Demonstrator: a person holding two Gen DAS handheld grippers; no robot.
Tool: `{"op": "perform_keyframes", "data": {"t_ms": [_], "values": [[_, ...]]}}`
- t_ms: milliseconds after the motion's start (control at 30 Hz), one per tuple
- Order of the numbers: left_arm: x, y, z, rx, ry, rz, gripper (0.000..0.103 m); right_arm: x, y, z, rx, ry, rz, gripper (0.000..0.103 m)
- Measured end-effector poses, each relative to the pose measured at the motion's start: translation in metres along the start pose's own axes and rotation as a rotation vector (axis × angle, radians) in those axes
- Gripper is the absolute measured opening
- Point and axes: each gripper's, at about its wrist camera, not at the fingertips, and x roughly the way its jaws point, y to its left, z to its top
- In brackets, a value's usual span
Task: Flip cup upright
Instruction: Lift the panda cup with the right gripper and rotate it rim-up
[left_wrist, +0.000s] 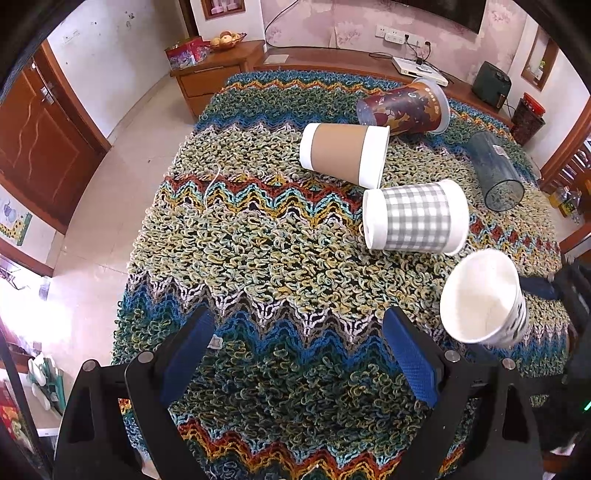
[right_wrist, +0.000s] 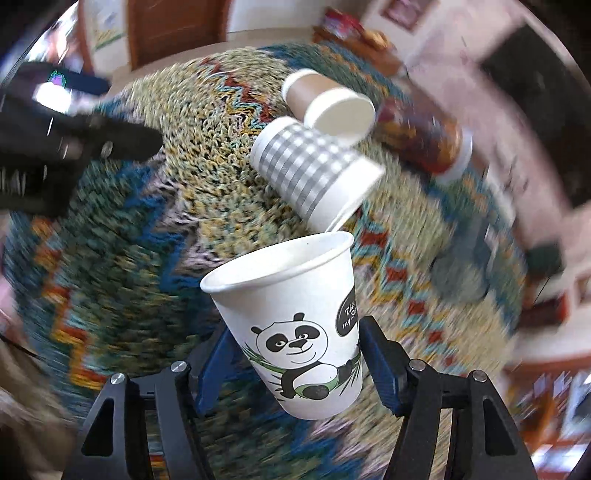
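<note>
My right gripper (right_wrist: 295, 343) is shut on a white panda paper cup (right_wrist: 295, 317), held above the knitted cloth (right_wrist: 129, 229), mouth up and tilted left. The same cup shows in the left wrist view (left_wrist: 484, 295), mouth toward the camera, with the right gripper (left_wrist: 576, 295) at the right edge. My left gripper (left_wrist: 299, 339) is open and empty over the cloth (left_wrist: 258, 258). A grey checked cup (left_wrist: 415, 218), a brown sleeved cup (left_wrist: 345, 153), a dark red printed cup (left_wrist: 404, 107) and a clear dark tumbler (left_wrist: 495, 170) lie on their sides.
The cloth-covered table has its left edge over a tiled floor (left_wrist: 122, 192). A wooden cabinet (left_wrist: 214, 77) with a fruit bowl stands behind. The right wrist view is motion-blurred; the left gripper (right_wrist: 66, 140) shows at its left.
</note>
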Motion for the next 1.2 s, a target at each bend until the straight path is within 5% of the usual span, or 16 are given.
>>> {"op": "perform_keyframes", "data": {"t_ms": [567,867,1200], "values": [[-0.041,0.011,-0.027,0.009,-0.059,-0.037,0.094,0.007,0.011,-0.037,0.630,0.237,0.460,0.068],[-0.043,0.011,-0.037,0.031,-0.046,-0.060,0.094,0.024,0.012,-0.053,0.894,0.255,0.517,0.068],[-0.043,0.006,-0.038,0.041,-0.042,-0.074,0.094,0.006,-0.008,-0.068,0.915,0.218,0.472,0.070]]}}
